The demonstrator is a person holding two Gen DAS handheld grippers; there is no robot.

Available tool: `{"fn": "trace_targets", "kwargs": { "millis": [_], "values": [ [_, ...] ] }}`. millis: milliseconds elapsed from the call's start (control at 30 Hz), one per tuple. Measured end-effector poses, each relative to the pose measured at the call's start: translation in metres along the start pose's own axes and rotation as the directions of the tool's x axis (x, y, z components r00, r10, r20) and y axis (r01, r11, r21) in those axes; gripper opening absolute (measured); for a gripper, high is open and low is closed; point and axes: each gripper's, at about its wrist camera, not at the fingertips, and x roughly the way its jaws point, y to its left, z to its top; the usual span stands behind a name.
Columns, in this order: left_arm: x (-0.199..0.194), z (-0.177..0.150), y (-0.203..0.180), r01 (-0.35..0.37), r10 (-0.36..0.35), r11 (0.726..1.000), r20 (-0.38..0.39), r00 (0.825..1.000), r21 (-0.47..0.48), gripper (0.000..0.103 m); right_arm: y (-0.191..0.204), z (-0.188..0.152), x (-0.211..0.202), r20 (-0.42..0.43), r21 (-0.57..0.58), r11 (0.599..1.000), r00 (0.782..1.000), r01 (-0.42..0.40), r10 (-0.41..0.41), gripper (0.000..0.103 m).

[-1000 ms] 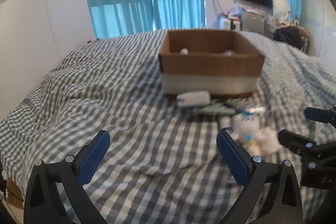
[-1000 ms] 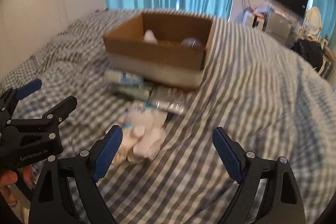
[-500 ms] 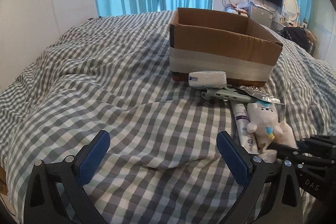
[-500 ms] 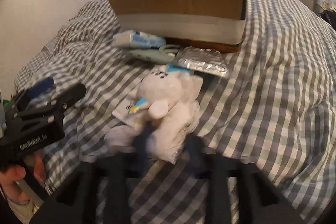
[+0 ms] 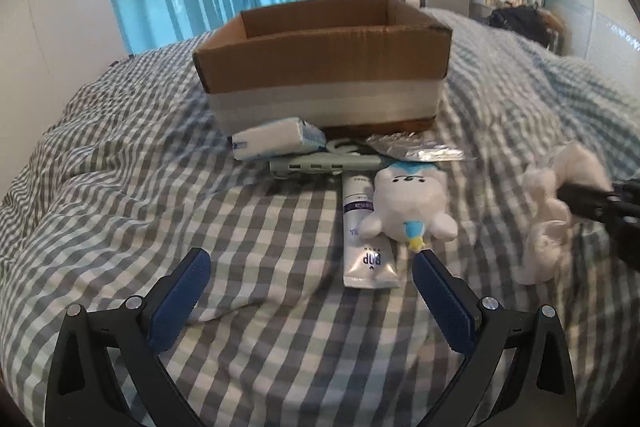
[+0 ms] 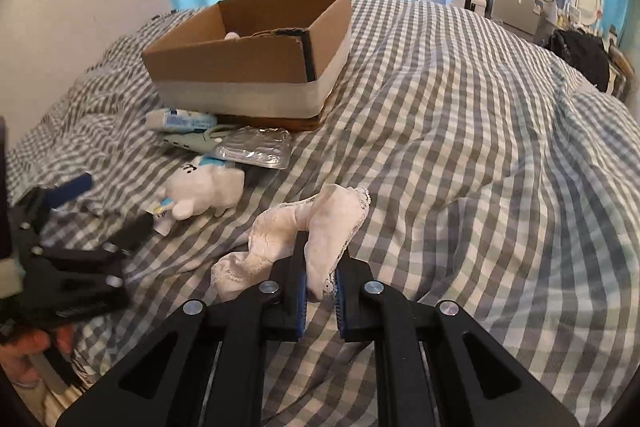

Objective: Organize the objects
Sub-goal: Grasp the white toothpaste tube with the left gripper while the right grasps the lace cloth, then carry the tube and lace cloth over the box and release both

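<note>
White lace-trimmed cloth (image 6: 320, 227) sits pinched in your right gripper (image 6: 320, 297), lifted just above the checked bedspread (image 6: 460, 147) — transfer step. Next, carry it over the open brown cardboard box (image 6: 248, 67) and release. Your left gripper (image 5: 308, 283) hangs spread, empty, near the white tube (image 5: 366, 227).

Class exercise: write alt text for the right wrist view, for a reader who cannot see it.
The right gripper is shut on a white lace-trimmed cloth above a grey-and-white checked bedspread. Beyond it to the left lie a white plush toy, a silver foil packet and an open brown cardboard box.
</note>
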Motion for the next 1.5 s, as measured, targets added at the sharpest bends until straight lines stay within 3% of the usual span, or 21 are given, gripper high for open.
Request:
{"fn": "trace_targets", "kwargs": {
  "millis": [100, 267, 400, 533, 867, 1000, 1067, 1300, 1433, 1500],
  "values": [
    [0.011, 0.003, -0.003, 0.007, -0.007, 1.0, -0.02, 1.0, -0.003, 0.099, 0.006, 0.001, 0.004, 0.007, -0.019, 1.0, 1.0, -0.002, 0.003, 0.01],
    [0.031, 0.014, -0.011, 0.054, -0.054, 0.998, -0.049, 0.997, 0.014, 0.07, -0.001, 0.0, 0.009, -0.007, -0.002, 1.0, 1.0, -0.014, 0.014, 0.01],
    [0.049, 0.024, -0.021, 0.074, -0.071, 0.997, -0.062, 0.996, 0.037, 0.06, -0.005, 0.0, 0.012, -0.016, 0.011, 1.0, 1.0, -0.022, 0.022, 0.01],
    [0.052, 0.025, -0.024, 0.073, -0.068, 0.995, -0.077, 0.995, 0.061, 0.03, -0.006, -0.001, 0.013, -0.02, 0.012, 1.0, 1.0, -0.023, 0.023, 0.01],
    [0.005, 0.007, 0.001, 0.144, -0.142, 0.99, -0.081, 0.986, 0.009, 0.028, 0.005, 0.0, -0.005, 0.021, -0.016, 1.0, 1.0, 0.0, 0.001, 0.01],
    [-0.023, 0.006, 0.012, 0.149, -0.15, 0.989, -0.043, 0.988, -0.014, 0.027, 0.014, 0.003, -0.024, 0.052, -0.032, 0.999, 0.999, 0.013, -0.011, 0.01],
    [-0.033, 0.009, 0.014, 0.156, -0.156, 0.988, -0.028, 0.987, -0.017, 0.008, 0.02, 0.004, -0.036, 0.074, -0.045, 0.999, 0.997, 0.02, -0.016, 0.01],
    [-0.061, 0.019, 0.025, 0.202, -0.2, 0.979, 0.044, 0.979, -0.038, 0.006, 0.036, 0.01, -0.078, 0.145, -0.085, 0.995, 0.989, 0.045, -0.032, 0.01],
    [-0.053, 0.011, 0.032, 0.229, -0.229, 0.969, 0.01, 0.973, -0.096, 0.009, 0.038, 0.01, -0.088, 0.158, -0.091, 0.994, 0.986, 0.057, -0.042, 0.01],
    [-0.044, 0.005, 0.032, 0.245, -0.25, 0.963, -0.029, 0.968, -0.112, 0.016, 0.037, 0.009, -0.086, 0.154, -0.088, 0.995, 0.987, 0.057, -0.043, 0.01]
  ]
}}
